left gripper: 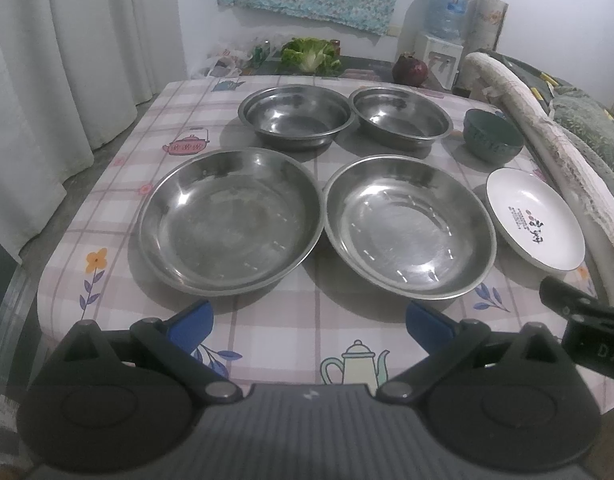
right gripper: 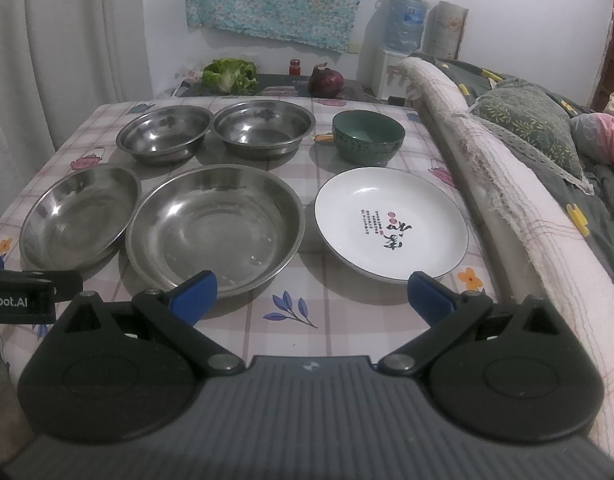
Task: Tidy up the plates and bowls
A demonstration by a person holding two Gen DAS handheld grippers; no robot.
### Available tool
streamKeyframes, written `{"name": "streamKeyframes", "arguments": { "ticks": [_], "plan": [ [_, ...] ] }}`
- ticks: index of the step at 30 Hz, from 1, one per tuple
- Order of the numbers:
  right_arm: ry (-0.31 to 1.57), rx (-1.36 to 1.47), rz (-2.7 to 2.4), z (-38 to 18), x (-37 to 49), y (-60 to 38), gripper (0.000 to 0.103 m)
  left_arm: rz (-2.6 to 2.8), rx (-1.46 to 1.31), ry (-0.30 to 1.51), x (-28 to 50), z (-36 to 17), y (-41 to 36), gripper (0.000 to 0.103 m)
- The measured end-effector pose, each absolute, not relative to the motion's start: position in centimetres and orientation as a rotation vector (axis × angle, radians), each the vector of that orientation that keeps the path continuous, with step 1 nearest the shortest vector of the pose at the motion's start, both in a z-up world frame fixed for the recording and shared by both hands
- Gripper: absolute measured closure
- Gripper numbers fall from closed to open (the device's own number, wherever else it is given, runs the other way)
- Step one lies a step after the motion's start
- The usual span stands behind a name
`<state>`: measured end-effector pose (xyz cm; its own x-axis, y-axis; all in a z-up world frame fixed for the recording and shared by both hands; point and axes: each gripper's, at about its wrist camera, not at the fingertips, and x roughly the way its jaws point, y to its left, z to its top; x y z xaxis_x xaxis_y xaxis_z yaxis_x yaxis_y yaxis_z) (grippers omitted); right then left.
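On the checked tablecloth (left gripper: 319, 320) lie two steel plates in front, the left plate (left gripper: 231, 220) (right gripper: 79, 216) and the right plate (left gripper: 409, 228) (right gripper: 215, 228). Behind them stand two steel bowls, left (left gripper: 295, 116) (right gripper: 163, 132) and right (left gripper: 401, 118) (right gripper: 263, 126). A green bowl (left gripper: 493, 136) (right gripper: 367, 134) and a white plate with writing (left gripper: 535, 220) (right gripper: 391, 224) sit at the right. My left gripper (left gripper: 309, 320) is open and empty, near the table's front edge. My right gripper (right gripper: 313, 296) is open and empty, just before the right steel plate and the white plate.
A padded bed rail (right gripper: 507, 184) runs along the table's right side, with bedding beyond. Behind the table are lettuce (right gripper: 229, 74), a red onion (right gripper: 326, 82) and a water dispenser (right gripper: 403, 32). A curtain (left gripper: 67, 60) hangs at the left.
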<state>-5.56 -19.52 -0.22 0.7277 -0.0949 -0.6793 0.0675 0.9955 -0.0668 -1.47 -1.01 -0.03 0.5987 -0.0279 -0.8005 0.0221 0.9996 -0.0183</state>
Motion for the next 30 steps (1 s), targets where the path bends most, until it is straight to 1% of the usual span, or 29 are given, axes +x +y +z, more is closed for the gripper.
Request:
{"name": "streamKeyframes", "arguments": {
  "ticks": [8, 13, 19, 23, 27, 30],
  "plan": [
    [0.755, -0.044, -0.100, -0.6, -5.4, -19.5, 0.001, -0.023, -0.003, 0.928, -1.2, -0.3, -1.1, 0.000],
    [0.750, -0.061, -0.100, -0.7, -3.8, -19.3, 0.001, -0.023, 0.022, 0.883, 0.0, 0.3, -0.6, 0.000],
    [0.649, -0.034, -0.006, 1.1, -1.1, -19.6, 0.001, 0.016, 0.073, 0.803, 3.7, 2.2, 1.1, 0.000],
    [0.600, -0.111, 0.061, 1.6, 1.6, -18.0, 0.001, 0.003, 0.059, 0.823, 7.3, 2.9, 2.9, 0.000],
    [0.609, -0.044, 0.147, 1.7, 5.4, -16.8, 0.001, -0.029, 0.035, 0.851, 11.1, 2.8, 4.3, 0.000],
    [0.650, 0.058, 0.217, 1.2, 8.9, -16.3, 0.001, -0.089, 0.020, 0.800, 13.3, 2.3, 5.3, 0.000]
  ]
}}
